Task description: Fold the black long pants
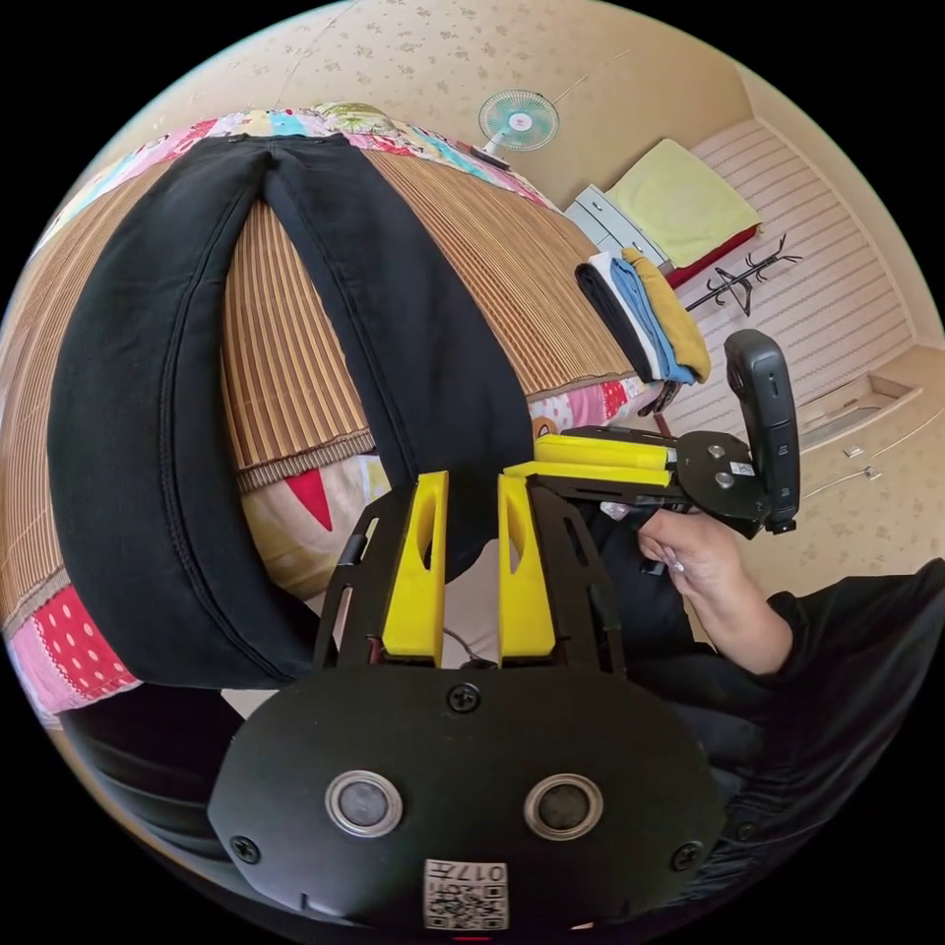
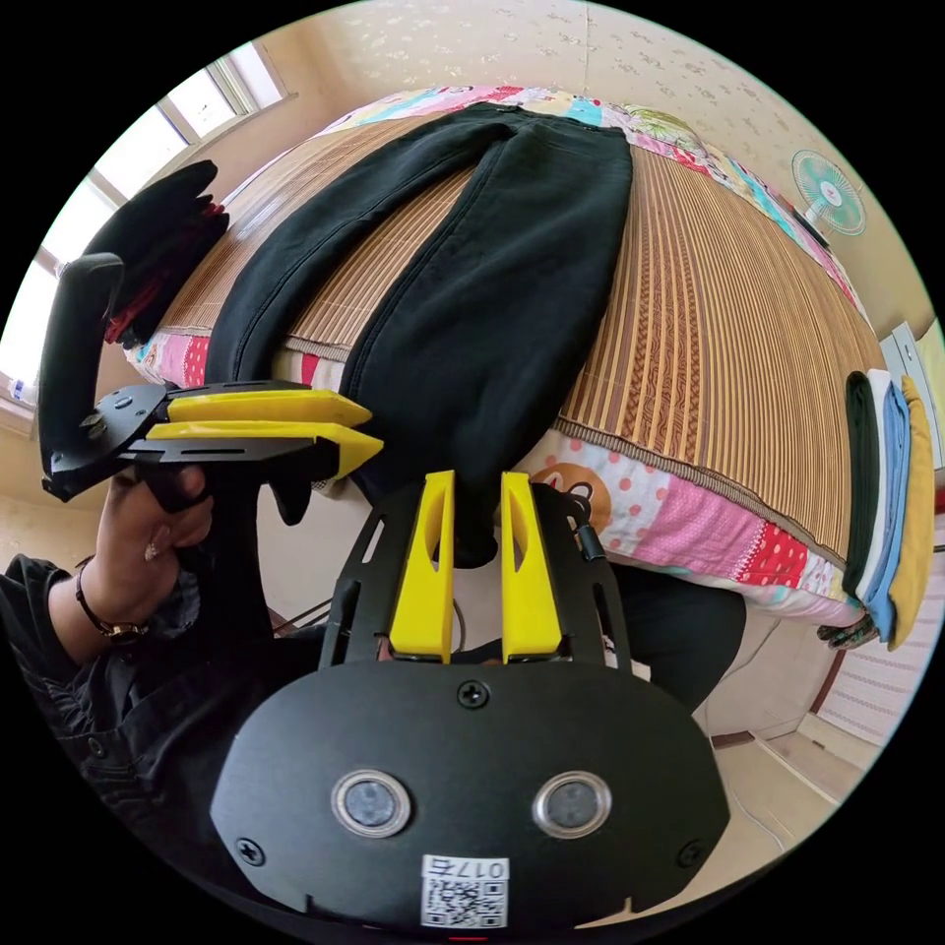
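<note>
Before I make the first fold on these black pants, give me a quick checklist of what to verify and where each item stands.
1. Black pants spread flat on the bamboo mat, legs apart: ok.
2. Left gripper has a hem between its jaws: cannot tell, jaws look apart.
3. Right gripper gripping a hem: cannot tell.
4. Folded stack clear of the pants: ok.
5. Leg hems lying on the mat: not ok, they hang over the bed edge.

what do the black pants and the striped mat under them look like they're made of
The black long pants look like a thick, matte knit cotton or fleece: no sheen, soft rounded folds, a stitched seam down the leg. The mat looks like woven bamboo or rattan: thin tan slats in parallel rows, a slight gloss, and a bound fabric edge. Neither can be confirmed from looks alone.
</note>
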Tool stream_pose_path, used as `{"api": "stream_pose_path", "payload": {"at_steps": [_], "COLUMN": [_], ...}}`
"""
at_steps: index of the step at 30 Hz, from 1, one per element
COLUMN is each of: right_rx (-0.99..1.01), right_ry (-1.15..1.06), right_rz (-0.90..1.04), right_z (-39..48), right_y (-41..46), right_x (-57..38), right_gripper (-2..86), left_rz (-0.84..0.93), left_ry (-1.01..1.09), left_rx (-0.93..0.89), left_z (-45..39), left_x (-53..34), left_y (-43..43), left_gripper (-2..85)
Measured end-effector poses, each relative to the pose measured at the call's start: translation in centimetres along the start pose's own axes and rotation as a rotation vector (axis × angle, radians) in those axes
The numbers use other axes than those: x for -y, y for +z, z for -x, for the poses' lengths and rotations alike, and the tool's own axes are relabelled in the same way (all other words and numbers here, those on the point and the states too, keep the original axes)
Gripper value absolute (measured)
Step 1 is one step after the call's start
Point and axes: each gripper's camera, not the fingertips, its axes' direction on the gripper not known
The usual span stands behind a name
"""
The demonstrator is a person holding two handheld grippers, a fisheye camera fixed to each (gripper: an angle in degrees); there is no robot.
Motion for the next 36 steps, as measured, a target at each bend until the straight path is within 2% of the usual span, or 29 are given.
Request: {"api": "stream_pose_path", "payload": {"at_steps": [12, 16, 19, 21, 24, 31, 36], "right_rx": [-0.01, -0.003, 0.024, 0.104, 0.23, 0.346, 0.397], "right_ry": [0.001, -0.007, 0.001, 0.055, 0.084, 0.088, 0.077], "right_rz": [-0.002, -0.01, -0.095, -0.157, -0.122, -0.124, -0.111], "right_z": [-1.5, -2.2, -4.0, -7.0, -10.5, -14.1, -15.7], "right_y": [-1.3, -1.9, -3.9, -5.1, -3.8, -3.9, -4.3], "right_x": [-0.2, -0.4, -1.2, -2.0, -1.9, -2.0, -3.1], "right_gripper": [7.8, 8.5, 10.4, 11.2, 12.3, 13.0, 11.8], "left_rz": [0.025, 0.113, 0.142, 0.137, 0.14, 0.145, 0.159], "left_ry": [-0.025, -0.017, -0.005, -0.003, -0.01, -0.003, -0.005], "left_rx": [-0.015, -0.012, 0.017, 0.009, -0.012, -0.006, 0.076], "left_z": [-0.1, -0.5, -1.1, -1.3, -1.1, -1.6, -1.9], "left_x": [0.0, 0.7, 0.8, 0.8, 1.0, 1.5, 1.8], "left_y": [2.2, 4.1, 5.0, 5.3, 5.6, 6.0, 6.4], "left_gripper": [8.3, 8.2, 7.7, 7.7, 7.7, 7.4, 3.5]}}
